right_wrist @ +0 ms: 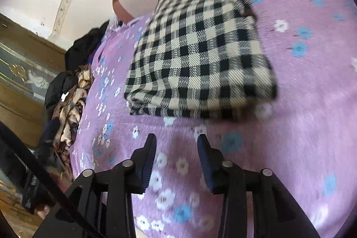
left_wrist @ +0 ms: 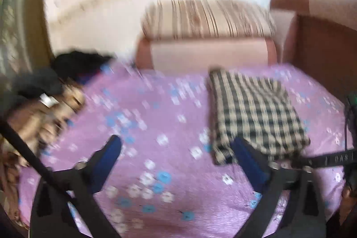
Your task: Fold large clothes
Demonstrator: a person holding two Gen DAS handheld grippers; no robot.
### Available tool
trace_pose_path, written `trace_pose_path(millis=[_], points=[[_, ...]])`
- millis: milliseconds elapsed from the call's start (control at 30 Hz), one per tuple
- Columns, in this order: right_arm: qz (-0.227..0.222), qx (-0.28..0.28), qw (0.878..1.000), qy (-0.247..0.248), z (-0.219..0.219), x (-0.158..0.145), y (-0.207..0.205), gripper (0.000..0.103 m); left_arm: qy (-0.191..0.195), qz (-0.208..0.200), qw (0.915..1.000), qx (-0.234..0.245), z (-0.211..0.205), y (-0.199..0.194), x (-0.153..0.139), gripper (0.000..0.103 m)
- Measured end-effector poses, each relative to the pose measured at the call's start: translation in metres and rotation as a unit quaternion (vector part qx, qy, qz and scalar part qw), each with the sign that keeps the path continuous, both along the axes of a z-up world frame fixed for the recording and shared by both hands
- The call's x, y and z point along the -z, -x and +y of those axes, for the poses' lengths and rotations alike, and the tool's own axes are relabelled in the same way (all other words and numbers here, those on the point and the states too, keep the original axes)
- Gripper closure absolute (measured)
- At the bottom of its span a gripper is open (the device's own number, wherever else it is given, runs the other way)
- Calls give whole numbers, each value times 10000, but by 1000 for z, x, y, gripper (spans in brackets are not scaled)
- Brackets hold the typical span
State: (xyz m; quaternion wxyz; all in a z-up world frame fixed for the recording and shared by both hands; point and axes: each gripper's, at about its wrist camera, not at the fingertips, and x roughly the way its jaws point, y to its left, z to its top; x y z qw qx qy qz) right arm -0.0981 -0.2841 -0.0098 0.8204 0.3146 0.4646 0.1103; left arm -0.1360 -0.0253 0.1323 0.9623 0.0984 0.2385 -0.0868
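The left gripper [left_wrist: 176, 144] has its blue-padded jaws spread wide and holds nothing; it hangs over the purple flowered bedspread [left_wrist: 142, 126], its right finger just at the near corner of the checked garment [left_wrist: 254, 113]. The right gripper [right_wrist: 176, 142] is also empty, its jaws parted by a narrower gap, hovering over bare bedspread [right_wrist: 290, 126] just short of the garment's near folded edge.

The black-and-cream checked garment [right_wrist: 198, 55] lies flat on the bedspread as a neat layered rectangle, its folded edge toward the grippers. Beyond it stand a striped bolster [left_wrist: 207, 17] and a pink headboard-like panel [left_wrist: 207, 55]. Well apart from the checked garment, along the bedspread's left edge, sits a heap of unfolded clothes [right_wrist: 71, 86]: black pieces and a shiny tan satin one [left_wrist: 44, 117].

My reading is that the checked piece is finished or nearly so, and the hands are between items. The likely next move calls for reaching to the heap left of the checked garment, pinching one piece by an edge or a shoulder, and dragging it onto the open bedspread beside the folded one to spread it flat. Both views are motion-blurred, so fine detail in the heap is uncertain
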Motion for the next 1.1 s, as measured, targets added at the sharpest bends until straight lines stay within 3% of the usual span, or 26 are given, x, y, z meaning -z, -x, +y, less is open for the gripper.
trace_pose_path(millis=[67,133,200,367,533,1100], points=[[-185,239,9990,325,7,-11,19,56,99,-319,9994,-105,7,20,-12,0],[-439,590,9940,805,12,-21,47,47,385,-271,9989,-5,12,33,-18,0],[-573,948,9844,1366,17,-25,70,40,578,-69,9983,47,12,39,-19,0],[-552,1374,9591,2413,19,-18,115,40,934,679,9932,151,6,53,4,0],[-523,1560,9481,2719,11,-20,123,39,652,1231,9903,19,-6,62,29,0],[-299,1330,9329,3333,30,-10,119,34,428,1685,9848,-15,-16,65,52,0]])
